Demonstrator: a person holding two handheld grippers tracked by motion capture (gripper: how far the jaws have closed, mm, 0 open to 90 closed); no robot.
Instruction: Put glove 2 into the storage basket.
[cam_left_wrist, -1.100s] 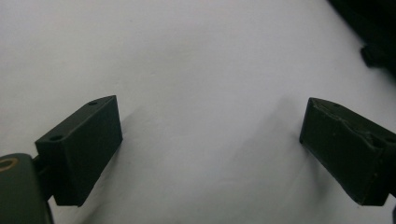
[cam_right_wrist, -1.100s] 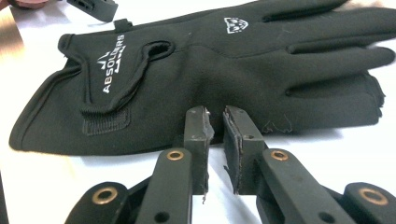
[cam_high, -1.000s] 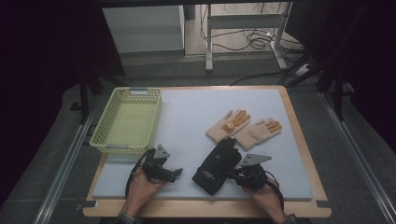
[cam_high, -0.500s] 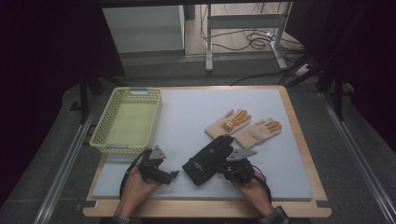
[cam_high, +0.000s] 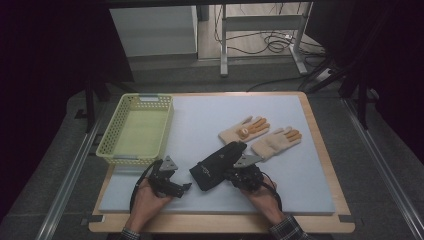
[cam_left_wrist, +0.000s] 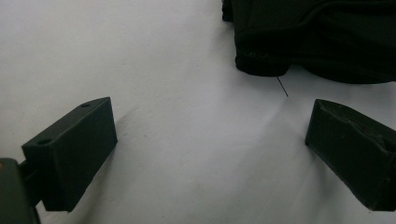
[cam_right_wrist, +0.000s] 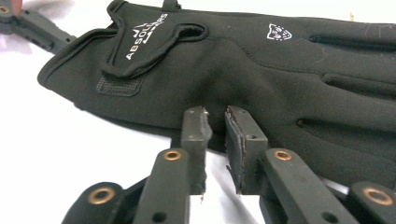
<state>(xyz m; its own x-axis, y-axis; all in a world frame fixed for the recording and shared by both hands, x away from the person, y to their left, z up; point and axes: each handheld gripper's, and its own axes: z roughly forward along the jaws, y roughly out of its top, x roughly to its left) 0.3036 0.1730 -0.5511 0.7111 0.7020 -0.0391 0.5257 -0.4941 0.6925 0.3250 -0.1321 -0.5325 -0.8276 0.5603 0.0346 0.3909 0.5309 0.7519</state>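
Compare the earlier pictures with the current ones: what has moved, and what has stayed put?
The right hand-held gripper, pinching the black glove's edge, dragged it leftward toward the left hand-held gripper, which kept open near its spot. The two tan gloves and the yellow basket stayed put.

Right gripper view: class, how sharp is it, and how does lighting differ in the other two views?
Right gripper view: black glove logo crisp, near linkage soft. Left gripper view: bright mat, soft jaw shadows. High view: lit table, dark surroundings.
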